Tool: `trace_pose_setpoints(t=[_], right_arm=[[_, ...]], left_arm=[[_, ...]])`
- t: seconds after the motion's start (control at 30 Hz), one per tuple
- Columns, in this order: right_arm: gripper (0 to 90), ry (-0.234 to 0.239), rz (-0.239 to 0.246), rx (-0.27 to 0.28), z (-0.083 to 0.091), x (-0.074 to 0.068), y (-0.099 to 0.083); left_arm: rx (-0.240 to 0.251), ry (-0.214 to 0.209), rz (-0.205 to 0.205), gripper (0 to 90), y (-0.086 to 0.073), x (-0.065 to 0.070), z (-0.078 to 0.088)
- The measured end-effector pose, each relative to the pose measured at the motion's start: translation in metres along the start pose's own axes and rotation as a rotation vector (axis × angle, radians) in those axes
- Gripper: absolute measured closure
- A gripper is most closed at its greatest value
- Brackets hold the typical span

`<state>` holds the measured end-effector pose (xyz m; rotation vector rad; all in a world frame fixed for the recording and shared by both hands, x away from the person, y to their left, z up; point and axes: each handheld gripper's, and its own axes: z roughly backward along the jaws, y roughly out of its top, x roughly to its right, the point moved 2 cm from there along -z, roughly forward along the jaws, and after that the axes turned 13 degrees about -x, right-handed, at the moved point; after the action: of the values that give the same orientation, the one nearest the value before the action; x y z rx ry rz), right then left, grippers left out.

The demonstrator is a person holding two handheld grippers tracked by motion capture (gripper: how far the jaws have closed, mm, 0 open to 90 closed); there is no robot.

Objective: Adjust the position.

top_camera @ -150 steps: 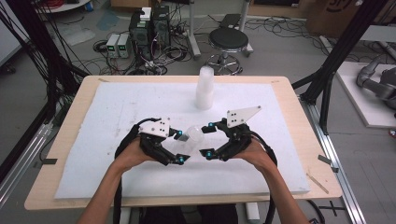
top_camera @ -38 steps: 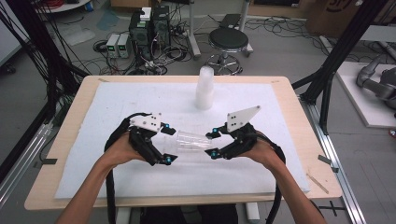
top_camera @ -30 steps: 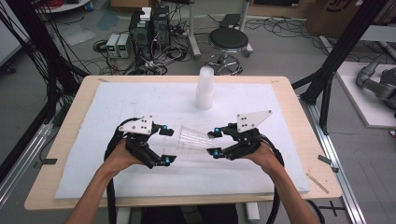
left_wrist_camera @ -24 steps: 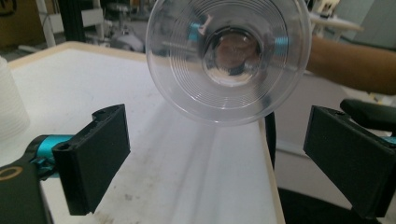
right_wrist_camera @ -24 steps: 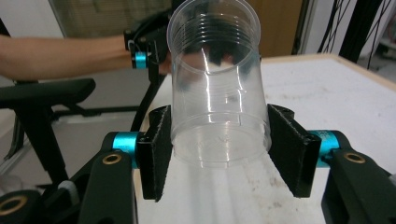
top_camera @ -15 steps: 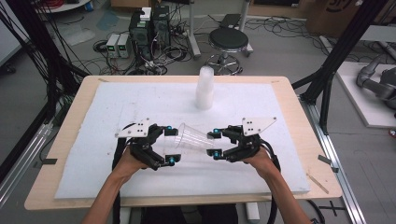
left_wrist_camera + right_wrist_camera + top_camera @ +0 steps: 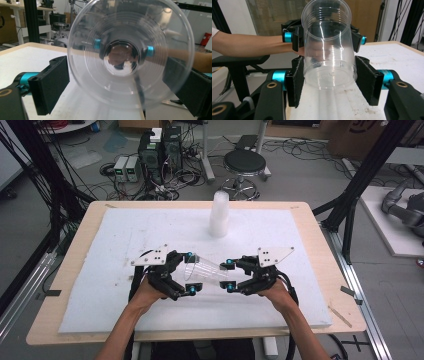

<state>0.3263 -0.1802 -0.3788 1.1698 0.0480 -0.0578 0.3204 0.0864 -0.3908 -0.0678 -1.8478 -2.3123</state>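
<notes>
The cup (image 7: 329,47) is clear plastic, thin and glossy, with fine ridges around its wall and bright reflections. The jaw pads of the right gripper (image 7: 329,82) look like matt black foam, slightly rough, and the collars beside them are shiny blue metal. The table (image 7: 320,245) has a light wooden rim, and its top is covered by a white sheet (image 7: 125,235), matt and a little dirty. At upper centre, a stack of cups (image 7: 219,215) looks milky, frosted plastic.

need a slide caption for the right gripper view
Right claw clamps the base of a clear plastic cup held level over the white table pad, with the left claw at its rim.
</notes>
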Motion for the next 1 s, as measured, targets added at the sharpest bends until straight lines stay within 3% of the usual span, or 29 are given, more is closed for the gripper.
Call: trace_pose_setpoints(t=[0.37, 0.47, 0.87, 0.9, 0.97, 1.0], right_arm=[[43.2, 0.012, 0.0, -0.001, -0.002, -0.0006, -0.001], [43.2, 0.021, 0.001, -0.004, -0.0035, -0.0007, -0.0011], [42.4, 0.023, 0.007, -0.01, -0.0049, -0.0001, -0.0009], [39.9, 0.017, 0.008, -0.014, -0.005, -0.0001, -0.0009], [18.1, 0.009, -0.019, -0.03, -0.0071, -0.0009, 0.0001], [16.4, -0.005, -0.035, -0.047, -0.0082, -0.0015, 0.0006]], left_arm=[[0.04, -0.052, -0.009, 19.4, 0.0033, -0.0002, -0.0018], [0.036, -0.059, -0.022, 26.8, 0.0033, 0.0003, -0.0017], [0.039, -0.053, -0.033, 31.5, 0.0036, 0.0015, -0.0007], [0.038, -0.05, -0.035, 31.6, 0.0036, 0.0015, -0.0007], [0.029, -0.046, -0.038, 31.9, 0.0034, 0.0014, -0.0006], [0.026, -0.047, -0.037, 32.0, 0.0033, 0.0012, -0.0005]])
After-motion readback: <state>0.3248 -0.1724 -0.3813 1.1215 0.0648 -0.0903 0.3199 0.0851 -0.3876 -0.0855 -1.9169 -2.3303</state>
